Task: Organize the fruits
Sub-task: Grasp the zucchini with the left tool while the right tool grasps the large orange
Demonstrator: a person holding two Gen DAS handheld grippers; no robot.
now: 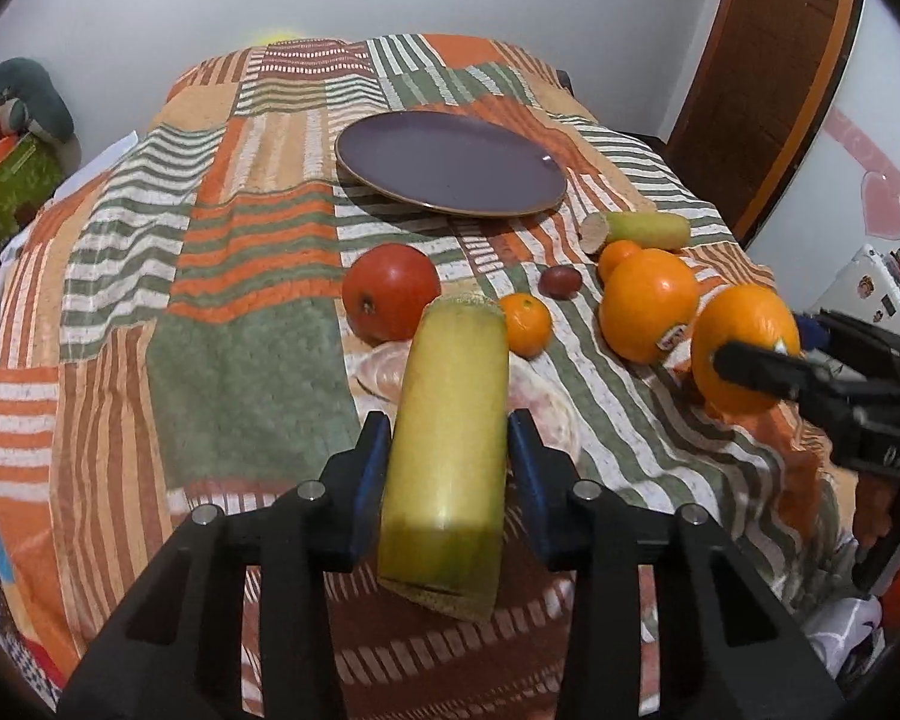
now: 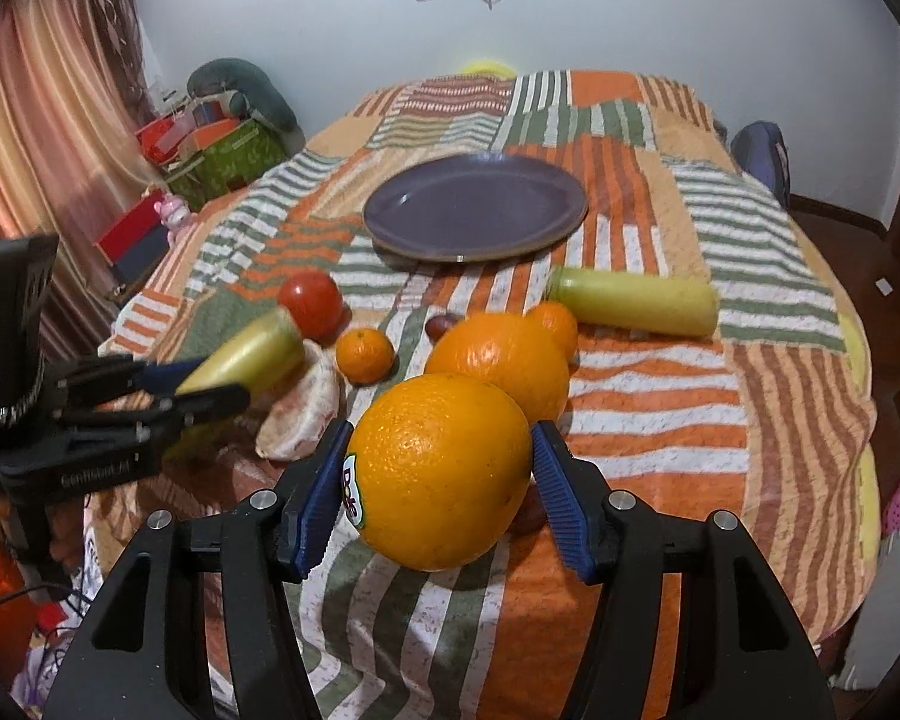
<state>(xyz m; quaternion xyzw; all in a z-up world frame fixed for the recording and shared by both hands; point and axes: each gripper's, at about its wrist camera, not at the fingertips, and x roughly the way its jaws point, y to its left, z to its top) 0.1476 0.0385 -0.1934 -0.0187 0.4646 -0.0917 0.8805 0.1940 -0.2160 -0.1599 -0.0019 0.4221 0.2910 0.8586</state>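
My left gripper (image 1: 447,438) is shut on a yellow-green cut fruit piece (image 1: 450,450), held lengthwise above the bedspread; the right wrist view shows that piece (image 2: 252,354) raised at the left. My right gripper (image 2: 442,429) is shut on a large orange (image 2: 441,471) with a sticker, both blue pads against its sides. The purple plate (image 1: 450,171) lies bare further back. Before it on the cloth lie a red tomato (image 1: 390,291), a small mandarin (image 1: 527,324), a second large orange (image 1: 648,303), another small mandarin (image 1: 618,255), a dark grape (image 1: 560,282) and a second yellow-green piece (image 1: 636,231).
All of this rests on a striped patchwork bedspread (image 2: 660,420). A pale pink peel (image 2: 300,414) lies under the left gripper. Boxes and a cushion (image 2: 222,138) stand beyond the bed's left edge, a wooden door (image 1: 768,78) at the right.
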